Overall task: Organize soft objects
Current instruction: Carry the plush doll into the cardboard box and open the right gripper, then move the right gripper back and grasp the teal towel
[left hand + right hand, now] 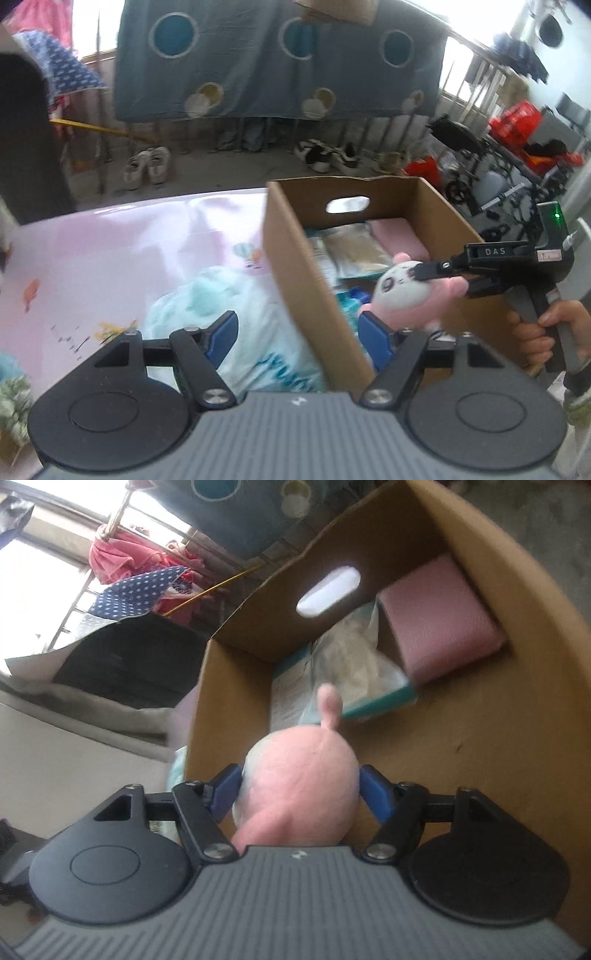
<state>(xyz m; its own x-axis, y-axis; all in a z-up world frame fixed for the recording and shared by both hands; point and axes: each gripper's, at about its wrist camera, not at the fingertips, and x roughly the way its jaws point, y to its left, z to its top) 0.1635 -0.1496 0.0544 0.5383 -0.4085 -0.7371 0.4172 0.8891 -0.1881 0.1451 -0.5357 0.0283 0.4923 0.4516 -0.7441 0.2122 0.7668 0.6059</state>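
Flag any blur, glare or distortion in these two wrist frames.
Left wrist: windows blown out, background smeared, cardboard box edges bowed by fisheye, plush toy soft. Right wrist: window overexposed, handle slot glaring, pink foam block slightly blurred.

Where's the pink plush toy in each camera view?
Left wrist: pink plush toy right of centre, over the cardboard box, held by the right gripper.
Right wrist: centre, seen from behind, between that gripper's jaws.
Shared landmark: the box's oval handle hole.
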